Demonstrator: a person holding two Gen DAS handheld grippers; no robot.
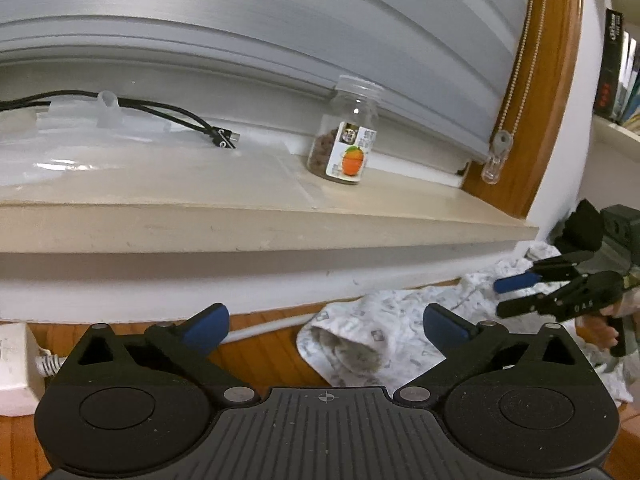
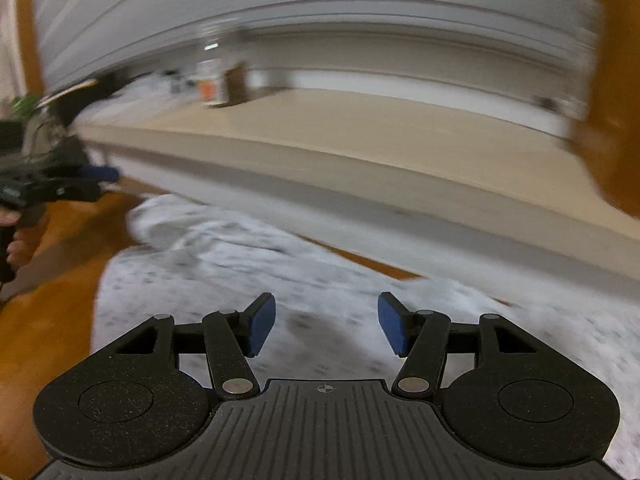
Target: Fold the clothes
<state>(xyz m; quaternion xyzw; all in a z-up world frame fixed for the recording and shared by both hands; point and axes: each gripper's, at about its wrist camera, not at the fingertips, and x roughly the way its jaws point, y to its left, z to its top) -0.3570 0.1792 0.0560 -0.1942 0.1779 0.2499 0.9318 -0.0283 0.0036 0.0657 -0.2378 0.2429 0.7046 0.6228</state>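
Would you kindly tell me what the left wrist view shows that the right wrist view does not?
Only the left wrist view shows clearly the jar, black cables and bookshelf. Only the right wrist view shows the patterned garment spread wide beneath the right tool. Both share the windowsill and wooden floor.

left gripper [image 1: 326, 326]: black ribbed body, round discs, silver pivot screws, crosshair mark, blue pads | right gripper [image 2: 326, 326]: same black linkage, blue pads, white lettering on its side

Overhanging sill [image 1: 280, 236] above garment [image 1: 384, 320]
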